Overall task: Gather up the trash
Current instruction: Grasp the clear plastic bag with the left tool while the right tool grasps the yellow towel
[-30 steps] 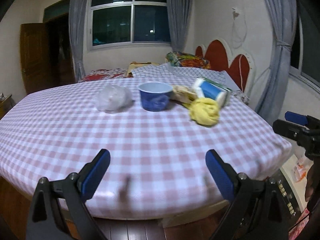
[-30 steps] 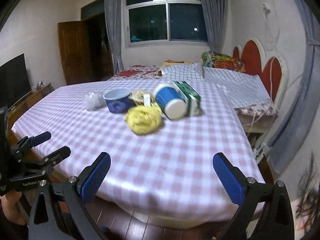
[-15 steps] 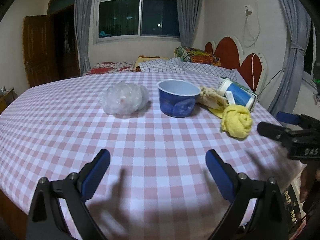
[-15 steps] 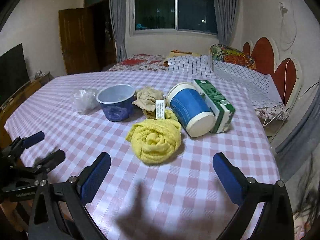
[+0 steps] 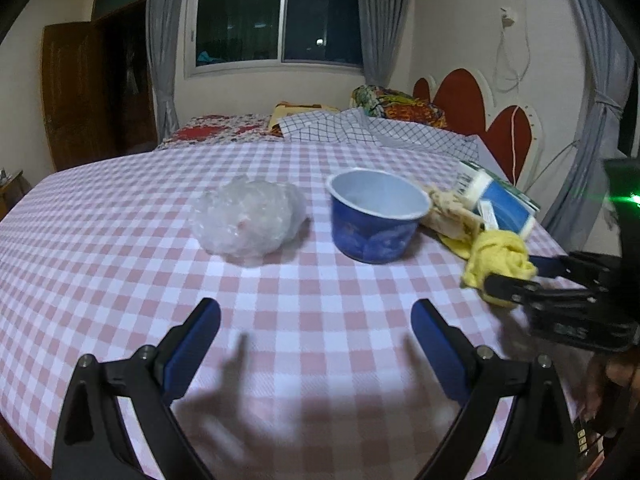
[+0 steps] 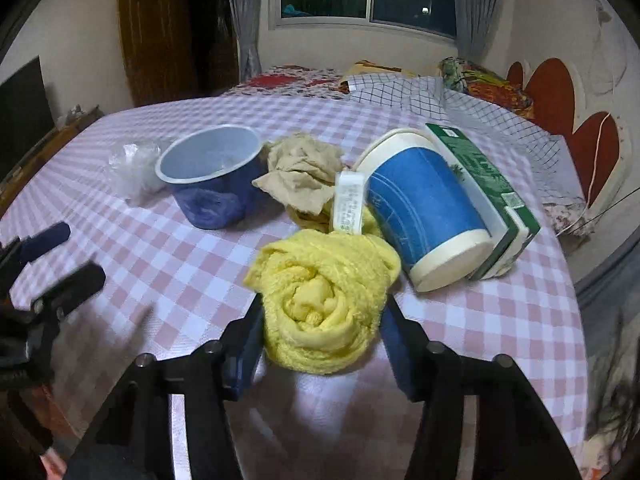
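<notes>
Closing my right tool (image 6: 322,340) around the yellow cloth (image 6: 324,304) at lower centre to lift it, my left tool (image 5: 316,344) waits spread apart, empty.

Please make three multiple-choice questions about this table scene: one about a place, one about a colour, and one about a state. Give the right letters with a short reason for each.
1. Where does the crumpled clear plastic bag lie?
A. left of the upright blue bowl
B. inside that bowl
C. on the green carton

2. What colour is the bunched cloth between the right claw pads?
A. red
B. yellow
C. black

3. How is the blue paper cup placed?
A. upright
B. stacked in the bowl
C. on its side

Answers:
1 A: in the left wrist view the bag sits on the tablecloth left of the bowl.
2 B: the cloth is plainly yellow.
3 C: its base faces the camera and it leans against the carton.
</notes>
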Motion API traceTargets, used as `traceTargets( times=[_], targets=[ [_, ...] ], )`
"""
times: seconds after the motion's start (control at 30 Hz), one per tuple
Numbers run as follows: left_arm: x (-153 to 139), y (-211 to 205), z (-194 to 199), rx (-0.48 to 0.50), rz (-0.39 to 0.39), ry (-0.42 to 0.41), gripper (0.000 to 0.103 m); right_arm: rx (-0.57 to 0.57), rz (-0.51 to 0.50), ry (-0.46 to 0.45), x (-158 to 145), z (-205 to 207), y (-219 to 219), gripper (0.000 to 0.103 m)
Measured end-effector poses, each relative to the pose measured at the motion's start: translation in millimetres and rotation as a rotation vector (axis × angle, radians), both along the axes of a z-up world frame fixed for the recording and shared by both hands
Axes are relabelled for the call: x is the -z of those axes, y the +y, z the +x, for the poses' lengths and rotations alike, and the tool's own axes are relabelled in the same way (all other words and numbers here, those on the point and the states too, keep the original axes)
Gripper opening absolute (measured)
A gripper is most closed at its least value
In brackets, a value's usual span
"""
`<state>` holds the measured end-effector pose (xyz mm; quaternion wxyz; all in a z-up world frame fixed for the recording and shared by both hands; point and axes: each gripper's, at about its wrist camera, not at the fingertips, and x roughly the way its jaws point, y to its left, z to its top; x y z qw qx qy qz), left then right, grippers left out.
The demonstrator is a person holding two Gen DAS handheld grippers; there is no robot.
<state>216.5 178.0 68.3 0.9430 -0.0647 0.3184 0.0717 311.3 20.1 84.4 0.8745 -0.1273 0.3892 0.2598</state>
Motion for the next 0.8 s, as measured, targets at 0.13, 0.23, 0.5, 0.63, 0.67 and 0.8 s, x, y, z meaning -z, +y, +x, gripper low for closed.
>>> traceTargets(
  times=[0.13, 0.23, 0.5, 0.63, 0.67, 0.8],
  targets=[
    [-8.8, 14.8, 11.2, -0.027, 0.002, -0.005, 0.097, -0.029, 0.065, -0.059, -22.2, -10.4, -1.2, 0.055],
    [-14.5, 22.6, 24.3, -0.041, -0.003, -0.003, 0.097, -0.026, 0.075, -0.083, -31.0, -2.7, 6.2, 0.055],
    [-7.4, 40.6, 74.3, -0.042, -0.021, 0.086, 0.091, 0.027, 0.086, -0.126, -43.9, 11.6, 7.7, 0.055],
    [-4.0, 45.7, 90.7, -0.040, -0.024, 0.111, 0.082, 0.035, 0.078, -0.145, -44.0, 9.8, 1.2, 0.055],
    [-2.6, 45.6, 94.6, -0.039, -0.023, 0.123, 0.079, 0.043, 0.082, -0.151, -44.3, 11.1, -1.9, 0.055],
    [-3.6, 40.3, 99.4, -0.008, -0.034, 0.119, 0.043, 0.062, 0.107, -0.150, -45.0, 11.6, -12.1, 0.055]
  ],
)
